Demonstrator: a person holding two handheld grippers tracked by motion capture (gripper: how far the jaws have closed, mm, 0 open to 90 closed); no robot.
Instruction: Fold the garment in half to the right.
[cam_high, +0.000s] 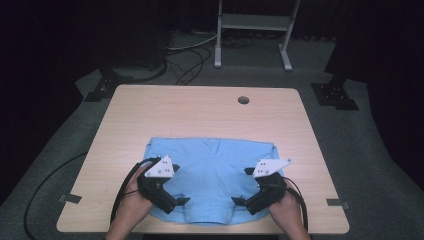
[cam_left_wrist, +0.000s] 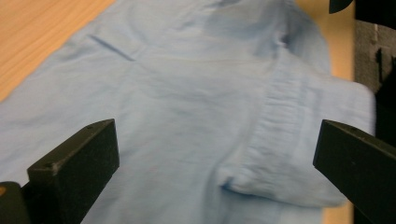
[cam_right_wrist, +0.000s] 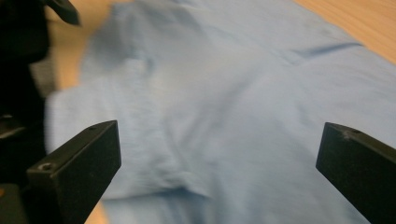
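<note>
Table (cam_high: 200, 110): a light wooden top with rounded corners was recorded on grey carpet, a small round hole (cam_high: 243, 100) set near its far edge, right of centre. The far half was left bare.

Blue garment (cam_high: 215, 170): a pale blue cloth item, apparently a pair of shorts, was found spread flat on the near half of the table, roughly centred between the side edges. Its long axis was laid left to right, parallel to the near table edge. The straight far edge was turned toward the round hole; a narrower part was pointed at the person and reached close to the near table edge. A gathered, ribbed band with one corner folded over was noted in the left gripper view (cam_left_wrist: 285, 140). The same cloth was seen, blurred, in the right gripper view (cam_right_wrist: 224, 107).

Left gripper (cam_high: 181, 201): held in the person's left hand (cam_high: 131, 197) over the near left part of the garment, angled inward. Its jaws were spread wide, and nothing was gripped between them.

Right gripper (cam_high: 239, 201): held in the person's right hand (cam_high: 287, 205) over the near right part of the garment, angled inward toward the other gripper. Its jaws were likewise spread wide, with only cloth lying beneath and nothing clamped.
</note>
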